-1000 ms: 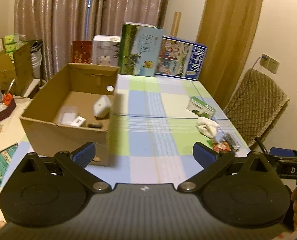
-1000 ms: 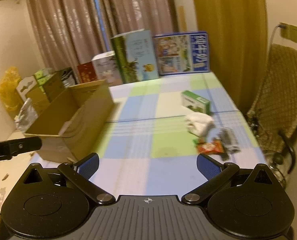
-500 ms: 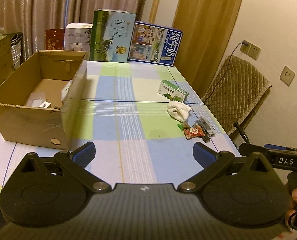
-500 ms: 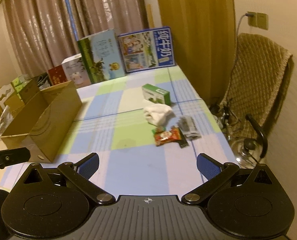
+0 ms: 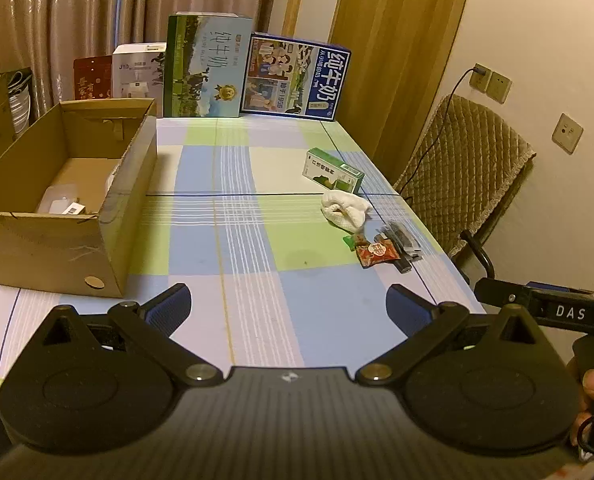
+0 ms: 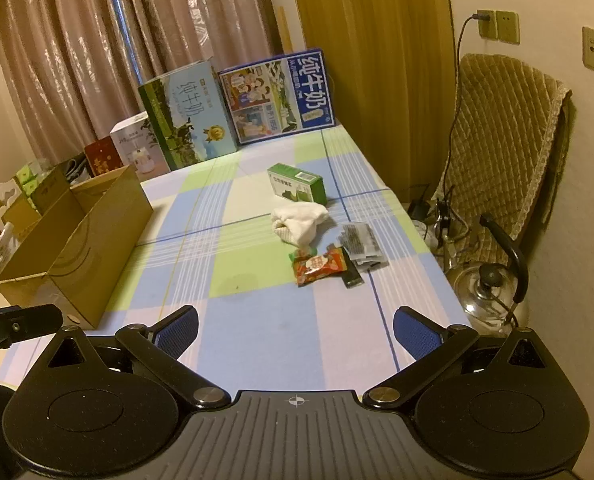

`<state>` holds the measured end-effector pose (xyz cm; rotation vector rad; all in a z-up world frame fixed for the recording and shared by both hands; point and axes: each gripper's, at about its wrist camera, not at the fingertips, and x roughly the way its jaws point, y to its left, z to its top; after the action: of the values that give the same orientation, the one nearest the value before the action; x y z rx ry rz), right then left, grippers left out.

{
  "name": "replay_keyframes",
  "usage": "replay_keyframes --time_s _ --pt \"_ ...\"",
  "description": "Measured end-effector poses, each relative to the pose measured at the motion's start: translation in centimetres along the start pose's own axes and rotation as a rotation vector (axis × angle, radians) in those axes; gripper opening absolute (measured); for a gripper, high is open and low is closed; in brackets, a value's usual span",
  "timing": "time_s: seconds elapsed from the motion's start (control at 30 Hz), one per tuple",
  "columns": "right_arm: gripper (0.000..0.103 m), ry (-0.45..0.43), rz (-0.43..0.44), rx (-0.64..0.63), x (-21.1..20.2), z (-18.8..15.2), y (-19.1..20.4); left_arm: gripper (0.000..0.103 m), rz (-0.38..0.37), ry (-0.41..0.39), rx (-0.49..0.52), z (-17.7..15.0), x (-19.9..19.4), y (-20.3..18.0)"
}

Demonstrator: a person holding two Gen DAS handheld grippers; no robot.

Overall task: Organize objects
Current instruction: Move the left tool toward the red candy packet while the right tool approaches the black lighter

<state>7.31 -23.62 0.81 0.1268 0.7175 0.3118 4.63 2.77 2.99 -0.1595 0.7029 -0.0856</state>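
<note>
On the checked tablecloth lie a green box [image 5: 333,169] [image 6: 297,182], a white cloth [image 5: 345,208] [image 6: 299,220], a red snack packet [image 5: 377,252] [image 6: 319,266] and dark sachets [image 5: 401,240] [image 6: 361,244], all toward the right side. An open cardboard box [image 5: 57,240] [image 6: 85,240] stands at the left and holds a few small white items. My left gripper [image 5: 289,308] is open over the near table, with nothing between its blue pads. My right gripper [image 6: 295,326] is open too, empty, short of the snack packet.
Tall milk cartons [image 5: 207,66] [image 6: 275,96] and smaller boxes line the table's far edge before curtains. A quilted chair [image 5: 465,168] [image 6: 509,140] stands right of the table, with a kettle [image 6: 493,288] on the floor beside it. The right gripper's body [image 5: 553,312] shows at lower right.
Both views have swung rightward: the cardboard box has slid to the left and the loose items on the right have come more into view. Both grippers have stayed open.
</note>
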Motion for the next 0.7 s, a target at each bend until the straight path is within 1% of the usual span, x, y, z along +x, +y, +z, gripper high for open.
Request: replay_keyframes --time_s 0.7 --pt "0.101 0.001 -0.005 -0.002 0.46 -0.14 0.04 0.102 -0.008 0.008 0.008 -0.13 0.47 -0.14"
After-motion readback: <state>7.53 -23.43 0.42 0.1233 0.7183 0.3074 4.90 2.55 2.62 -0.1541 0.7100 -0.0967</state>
